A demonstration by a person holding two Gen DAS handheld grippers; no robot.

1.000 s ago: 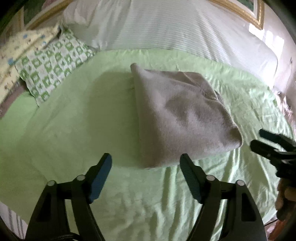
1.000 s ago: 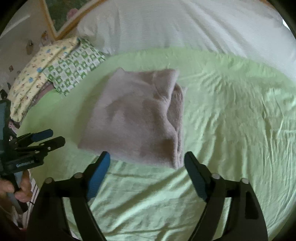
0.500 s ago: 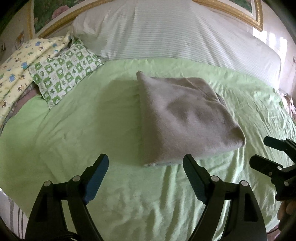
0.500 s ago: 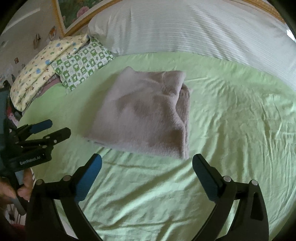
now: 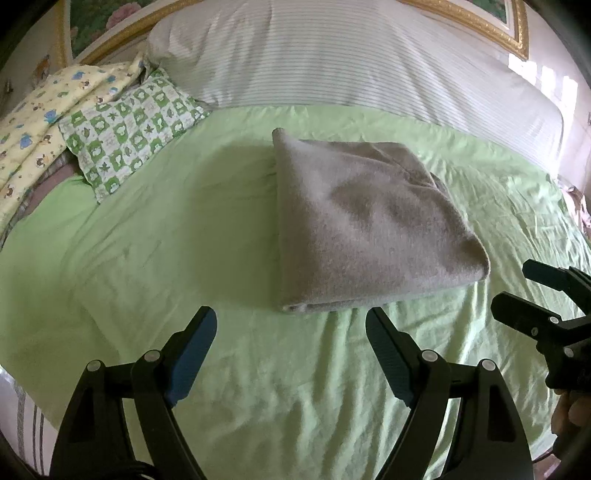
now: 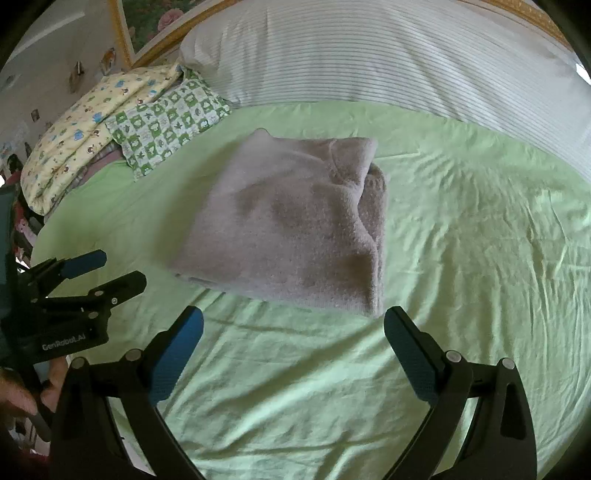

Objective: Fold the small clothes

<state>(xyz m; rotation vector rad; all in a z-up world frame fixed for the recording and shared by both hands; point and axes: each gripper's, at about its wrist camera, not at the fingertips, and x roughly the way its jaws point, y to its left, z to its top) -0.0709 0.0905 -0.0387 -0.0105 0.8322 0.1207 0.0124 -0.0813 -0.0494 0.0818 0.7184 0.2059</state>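
Note:
A grey fleecy garment (image 5: 365,225) lies folded into a thick rectangle on the green sheet (image 5: 177,229); it also shows in the right wrist view (image 6: 295,225). My left gripper (image 5: 291,332) is open and empty, hovering just short of the garment's near edge. My right gripper (image 6: 293,332) is open and empty, also just short of the near edge. Each gripper appears in the other's view: the right one at the far right (image 5: 517,291), the left one at the far left (image 6: 107,269).
A white striped pillow (image 5: 351,59) runs along the head of the bed. A green checked pillow (image 5: 129,125) and a yellow printed cloth (image 5: 40,122) lie at the far left. A gold picture frame (image 5: 476,26) hangs behind.
Both grippers have drawn back and up from the folded garment, so more of the bed and pillows shows. The garment has not moved.

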